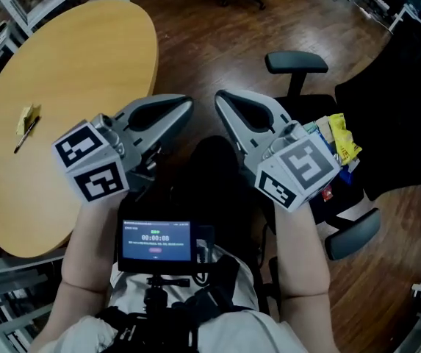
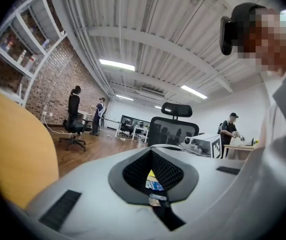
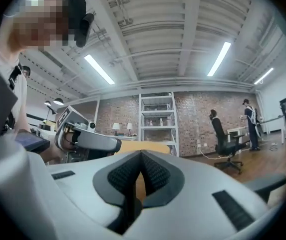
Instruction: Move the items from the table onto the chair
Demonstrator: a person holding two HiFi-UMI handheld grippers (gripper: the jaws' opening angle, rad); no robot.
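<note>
Leftward on the round tan wooden table [image 1: 85, 57] lies the small yellow packet with a thin dark stick [image 1: 26, 121], long axis slanting near-left to far-right. The left gripper [image 1: 186, 107] is nearer it. The right gripper [image 1: 220, 96] sits by the black office chair [image 1: 296, 63]. Both grippers are closed and empty.

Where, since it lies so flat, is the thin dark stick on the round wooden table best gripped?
Probably at its bare middle, from straight above, jaws across its length: the thin dark stick lies flat on the round wooden table, and its far end is close by a small yellow item.
</note>
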